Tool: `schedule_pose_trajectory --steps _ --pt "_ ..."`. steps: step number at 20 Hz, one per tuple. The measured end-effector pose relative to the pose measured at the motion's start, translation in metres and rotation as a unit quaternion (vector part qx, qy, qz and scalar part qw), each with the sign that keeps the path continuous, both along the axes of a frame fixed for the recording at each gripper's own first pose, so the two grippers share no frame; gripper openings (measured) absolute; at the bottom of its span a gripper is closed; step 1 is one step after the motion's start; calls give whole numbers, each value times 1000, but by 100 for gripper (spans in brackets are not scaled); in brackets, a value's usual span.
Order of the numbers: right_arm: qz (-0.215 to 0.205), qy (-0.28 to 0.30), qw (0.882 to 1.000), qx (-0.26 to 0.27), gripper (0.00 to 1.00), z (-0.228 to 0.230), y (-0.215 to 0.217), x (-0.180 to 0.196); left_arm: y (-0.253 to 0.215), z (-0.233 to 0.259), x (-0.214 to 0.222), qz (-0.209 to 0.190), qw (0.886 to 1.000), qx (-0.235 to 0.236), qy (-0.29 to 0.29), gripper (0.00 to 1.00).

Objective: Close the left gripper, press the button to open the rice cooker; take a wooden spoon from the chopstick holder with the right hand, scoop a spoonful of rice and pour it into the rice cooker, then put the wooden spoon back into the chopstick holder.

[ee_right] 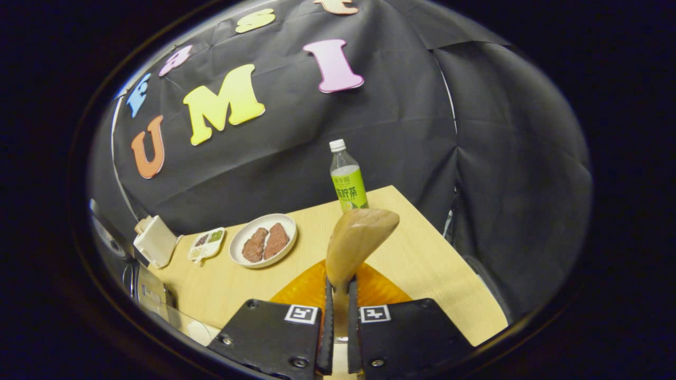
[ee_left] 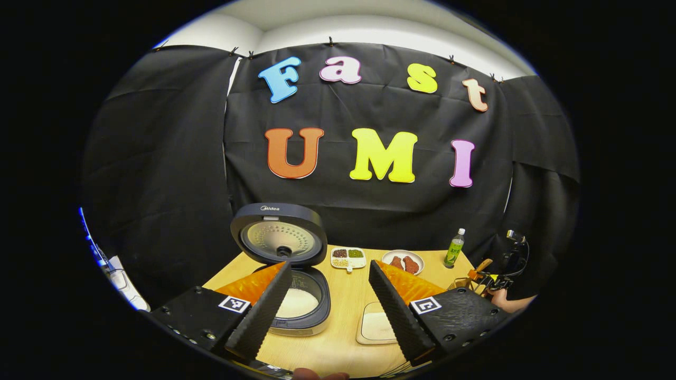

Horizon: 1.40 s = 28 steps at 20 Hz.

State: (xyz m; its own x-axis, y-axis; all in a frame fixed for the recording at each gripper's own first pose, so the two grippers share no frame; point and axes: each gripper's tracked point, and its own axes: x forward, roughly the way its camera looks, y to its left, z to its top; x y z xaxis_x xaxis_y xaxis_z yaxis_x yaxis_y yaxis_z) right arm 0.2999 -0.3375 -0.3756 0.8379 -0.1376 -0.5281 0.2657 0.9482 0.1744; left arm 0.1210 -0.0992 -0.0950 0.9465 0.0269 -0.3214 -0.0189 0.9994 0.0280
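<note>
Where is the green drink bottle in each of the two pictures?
Left gripper view: the green bottle stands small at the far right of the table, against the black cloth.
Right gripper view: the bottle stands upright near the middle, just behind the wooden spoon.
Shared landmark: the white plate with two brown pieces, which lies to the bottle's left in both.

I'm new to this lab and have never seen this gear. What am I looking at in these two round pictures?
A person holds a two-finger tool in each hand, each carrying a forward-looking camera. In the left gripper view, the left gripper is open above a wooden table with an open rice cooker, a divided dish, a plate of meat and a bottle. In the right gripper view, the right gripper has its fingers shut on a wooden spoon, bowl end up.
</note>
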Motion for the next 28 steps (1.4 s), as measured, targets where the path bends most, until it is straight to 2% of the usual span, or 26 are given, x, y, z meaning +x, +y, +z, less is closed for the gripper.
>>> schedule_pose_trajectory --steps 4,5,7,8,9,10,11,15,16,20,23,28 --pt "3 -18 1000 -13 21 15 -3 -1 -2 3 2 -5 1000 -5 -6 95" --pt "4 -23 999 -22 28 21 -5 -2 -2 4 3 -6 1000 -7 -8 95" --pt "5 -30 999 -35 59 34 -10 -3 -3 5 5 -10 1000 -12 -13 95" --pt "5 -35 999 -40 66 42 -12 -3 -4 5 6 -12 1000 -14 -14 95" --pt "3 -40 998 -49 68 49 -16 -5 -5 7 7 -13 1000 -16 -17 95" --pt "3 -45 997 -57 76 57 -19 -6 -6 9 9 -14 1000 -18 -21 95" --pt "3 -49 997 -60 79 65 -20 -8 -6 12 12 -12 999 -19 -26 95" --pt "7 -77 993 -84 87 104 -25 -14 -3 24 22 -7 999 -24 -45 95" --pt "12 -83 992 -91 94 115 -23 -15 1 29 26 -3 998 -21 -52 95" --pt "15 -121 985 -118 97 164 -7 -28 19 46 40 14 998 -3 -69 95" --pt "31 -147 979 -137 100 203 15 -47 35 58 50 23 997 -12 -76 95" --pt "43 -202 964 -167 100 272 46 -88 62 89 81 21 995 14 -98 94"
